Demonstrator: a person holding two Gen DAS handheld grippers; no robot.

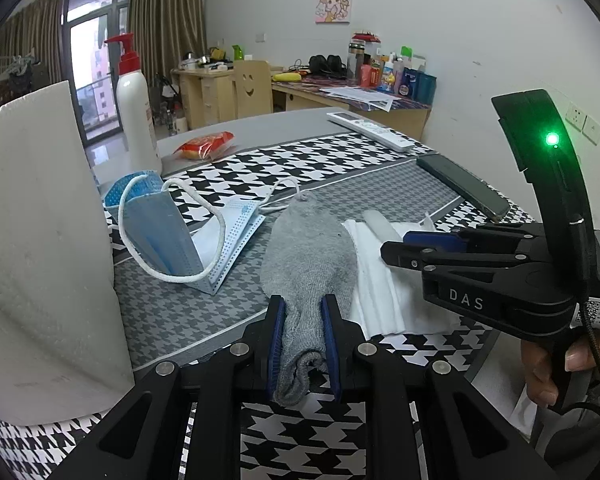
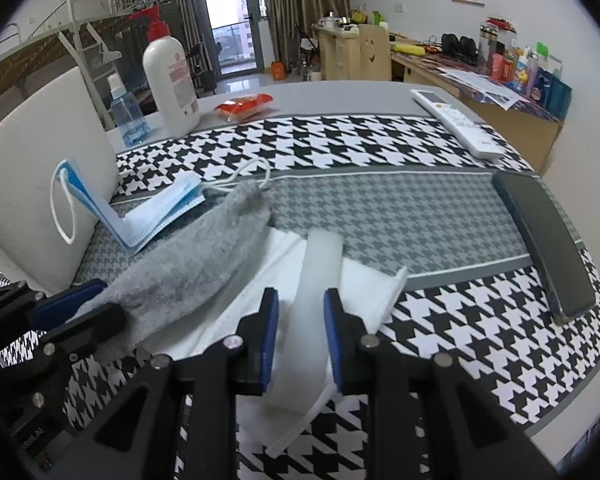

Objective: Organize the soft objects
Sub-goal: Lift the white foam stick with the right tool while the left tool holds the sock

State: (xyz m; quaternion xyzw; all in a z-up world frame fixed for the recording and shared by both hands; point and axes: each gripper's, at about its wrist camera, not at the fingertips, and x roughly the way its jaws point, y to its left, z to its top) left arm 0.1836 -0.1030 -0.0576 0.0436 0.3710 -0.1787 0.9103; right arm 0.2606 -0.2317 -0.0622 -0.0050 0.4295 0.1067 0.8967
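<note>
Two tongs: sock gripped, mask straddled.

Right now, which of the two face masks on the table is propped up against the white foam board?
The blue mask, left of the grey sock. Half of it stands against the foam board; the white mask lies flat between the right gripper fingers.

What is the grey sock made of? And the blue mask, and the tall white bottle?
The grey sock looks like knitted yarn, probably cotton or wool: fuzzy, matte, with tiny loops, and it bunches between the left hand-held gripper. The blue mask seems thin papery fabric, pleated, with dotted edges and stretchy white ear loops. The tall white bottle looks like smooth, slightly shiny plastic with a red pump.
</note>
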